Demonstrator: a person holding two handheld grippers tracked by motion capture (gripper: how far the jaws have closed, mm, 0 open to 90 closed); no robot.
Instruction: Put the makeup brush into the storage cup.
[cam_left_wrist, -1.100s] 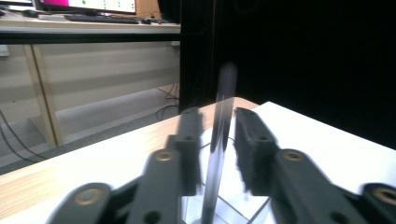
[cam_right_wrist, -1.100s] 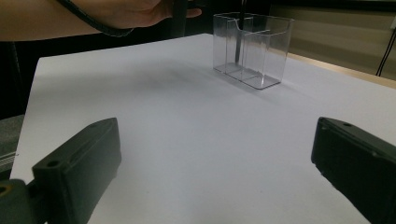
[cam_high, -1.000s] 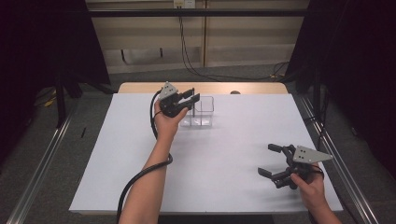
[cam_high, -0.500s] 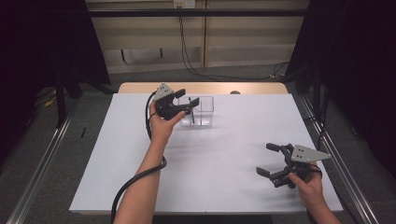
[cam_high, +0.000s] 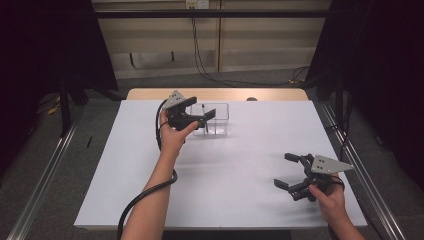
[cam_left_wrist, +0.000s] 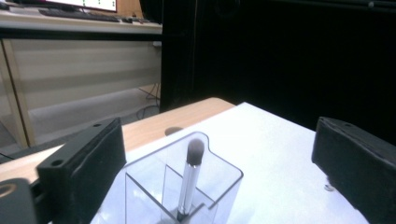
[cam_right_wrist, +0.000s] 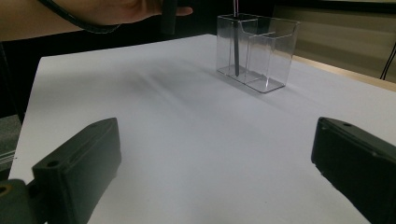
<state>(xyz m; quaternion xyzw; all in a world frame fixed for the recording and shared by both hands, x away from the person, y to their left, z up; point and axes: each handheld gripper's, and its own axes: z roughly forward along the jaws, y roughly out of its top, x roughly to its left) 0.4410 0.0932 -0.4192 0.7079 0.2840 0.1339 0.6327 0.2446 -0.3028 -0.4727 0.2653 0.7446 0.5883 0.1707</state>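
Left gripper (cam_high: 200, 114): I had it hovering at 11 o'clock, jaws wide, empty.
Clear holder (cam_high: 214, 120): just beyond it at 12 o'clock on the desk (cam_high: 240, 165).
Brush (cam_left_wrist: 189, 179): upright in one compartment.
Right gripper (cam_high: 290, 172): I held it at 4 o'clock, jaws spread, empty.

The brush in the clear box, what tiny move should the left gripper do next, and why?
Probably ease the left gripper down a little, so its jaws come beside the brush. The jaws are open with nothing between them, and the brush stands in the clear box between them but lower. Closing now would likely catch just its fluffy tip.
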